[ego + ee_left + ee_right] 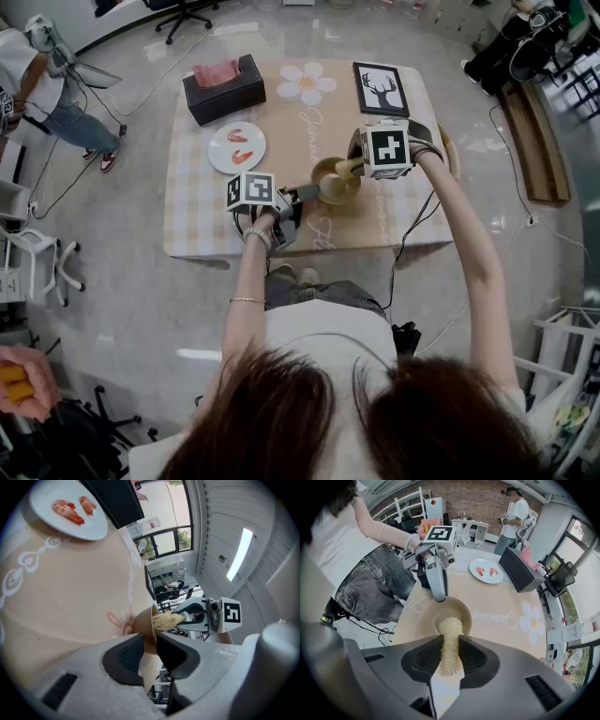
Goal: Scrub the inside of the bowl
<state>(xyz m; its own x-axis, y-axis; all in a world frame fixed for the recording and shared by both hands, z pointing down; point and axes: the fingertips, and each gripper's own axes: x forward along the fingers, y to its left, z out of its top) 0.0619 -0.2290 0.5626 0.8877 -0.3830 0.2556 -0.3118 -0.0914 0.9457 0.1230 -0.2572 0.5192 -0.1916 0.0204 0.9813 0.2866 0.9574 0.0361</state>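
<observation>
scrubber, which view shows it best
Right gripper view: the scrubber fills the middle, tip in the bowl. Left gripper view shows only its tip; head view, a small sliver.

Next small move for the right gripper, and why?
Probably sweep the scrubber round the inner wall of the bowl: the right gripper is clamped on it with its tip down in the bowl, and the left gripper pinches the rim, steadying it.

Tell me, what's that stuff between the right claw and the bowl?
A straw-coloured fibrous scrubber: the right claw is clamped on it, and its tip reaches down into the bowl. The right gripper view shows this plainly.
</observation>
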